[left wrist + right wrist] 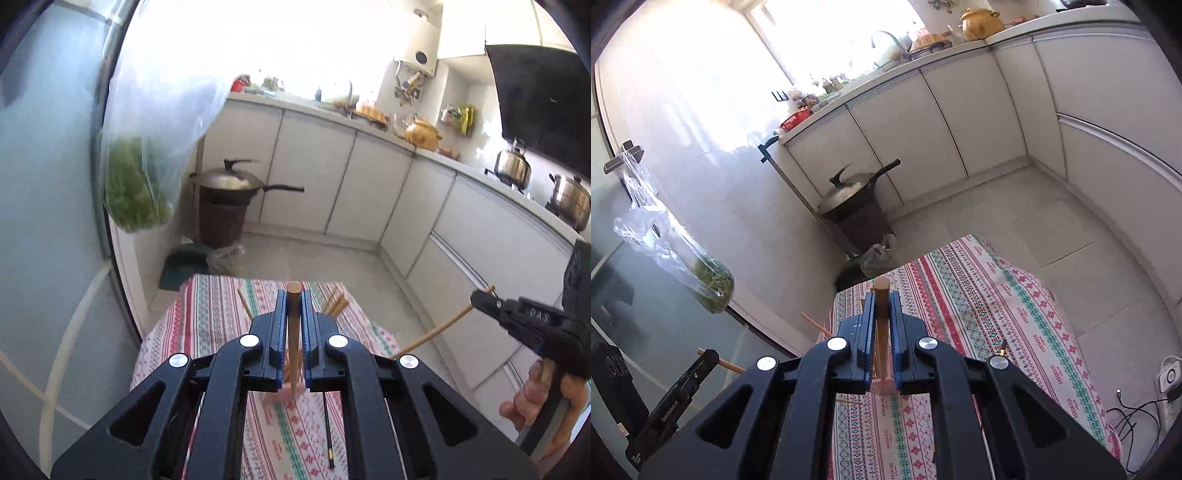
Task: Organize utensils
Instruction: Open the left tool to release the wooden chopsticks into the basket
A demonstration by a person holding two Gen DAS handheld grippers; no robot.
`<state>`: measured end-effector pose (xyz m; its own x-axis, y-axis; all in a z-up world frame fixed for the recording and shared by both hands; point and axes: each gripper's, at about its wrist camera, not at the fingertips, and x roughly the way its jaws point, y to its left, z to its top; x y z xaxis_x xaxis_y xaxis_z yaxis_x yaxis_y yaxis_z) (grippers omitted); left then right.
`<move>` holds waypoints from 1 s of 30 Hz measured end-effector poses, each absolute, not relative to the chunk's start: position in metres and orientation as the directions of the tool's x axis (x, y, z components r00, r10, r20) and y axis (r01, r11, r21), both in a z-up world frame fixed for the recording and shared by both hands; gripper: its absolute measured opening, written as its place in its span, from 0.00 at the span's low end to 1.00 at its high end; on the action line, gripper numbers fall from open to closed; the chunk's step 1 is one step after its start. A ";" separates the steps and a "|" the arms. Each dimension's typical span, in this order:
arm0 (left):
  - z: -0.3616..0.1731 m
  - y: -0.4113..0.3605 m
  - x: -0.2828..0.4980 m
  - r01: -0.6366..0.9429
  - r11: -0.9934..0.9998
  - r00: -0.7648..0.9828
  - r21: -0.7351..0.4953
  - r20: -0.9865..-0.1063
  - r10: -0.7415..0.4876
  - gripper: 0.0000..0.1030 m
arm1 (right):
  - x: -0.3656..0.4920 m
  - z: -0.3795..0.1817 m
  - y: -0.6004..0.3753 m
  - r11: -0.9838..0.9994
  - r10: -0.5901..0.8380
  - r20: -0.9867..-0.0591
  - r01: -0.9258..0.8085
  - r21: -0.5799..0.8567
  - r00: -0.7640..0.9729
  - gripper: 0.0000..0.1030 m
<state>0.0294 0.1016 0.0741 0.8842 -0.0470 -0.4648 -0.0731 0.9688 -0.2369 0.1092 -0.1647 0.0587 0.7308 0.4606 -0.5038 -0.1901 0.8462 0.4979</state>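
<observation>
My left gripper [294, 299] is shut on a wooden chopstick [294, 332] and holds it above the patterned tablecloth [207, 317]. My right gripper [882, 299] is shut on another wooden chopstick [881, 325]; it also shows in the left wrist view [484, 297] at the right with its chopstick [436, 332] slanting down. The left gripper shows in the right wrist view [707, 356] at the lower left. Several loose wooden chopsticks [337, 304] and a dark chopstick [328, 424] lie on the cloth.
A lidded wok [229, 181] sits on a brown bin [221, 225] by the white cabinets [332, 177]. A plastic bag of greens [136, 184] hangs at the left. Pots [570, 199] stand on the stove. A power strip with cables [1167, 376] lies on the floor.
</observation>
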 end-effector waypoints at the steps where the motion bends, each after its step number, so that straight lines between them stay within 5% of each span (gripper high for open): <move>1: 0.077 0.102 0.034 -0.079 0.968 0.890 -0.239 -0.455 -0.039 0.06 | 0.110 0.061 -0.165 0.845 0.461 -0.498 -0.192 0.499 0.735 0.07; 12: 0.044 0.094 0.086 -0.146 0.976 0.856 -0.161 -0.515 0.044 0.07 | 0.130 0.055 -0.155 0.841 0.473 -0.507 -0.198 0.504 0.721 0.07; 16: 0.041 0.107 0.079 -0.167 0.962 0.862 -0.215 -0.506 0.036 0.28 | 0.132 0.058 -0.147 0.841 0.476 -0.499 -0.210 0.499 0.724 0.07; 30: 0.049 0.131 0.062 -0.217 0.942 0.857 -0.256 -0.512 0.059 0.35 | 0.134 0.060 -0.111 0.851 0.468 -0.484 -0.230 0.471 0.739 0.08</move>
<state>0.0623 0.1312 0.0488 0.8571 0.0590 -0.5117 -0.2174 0.9420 -0.2555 0.1339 -0.1109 0.0605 0.7394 0.4676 -0.4844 -0.2297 0.8515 0.4715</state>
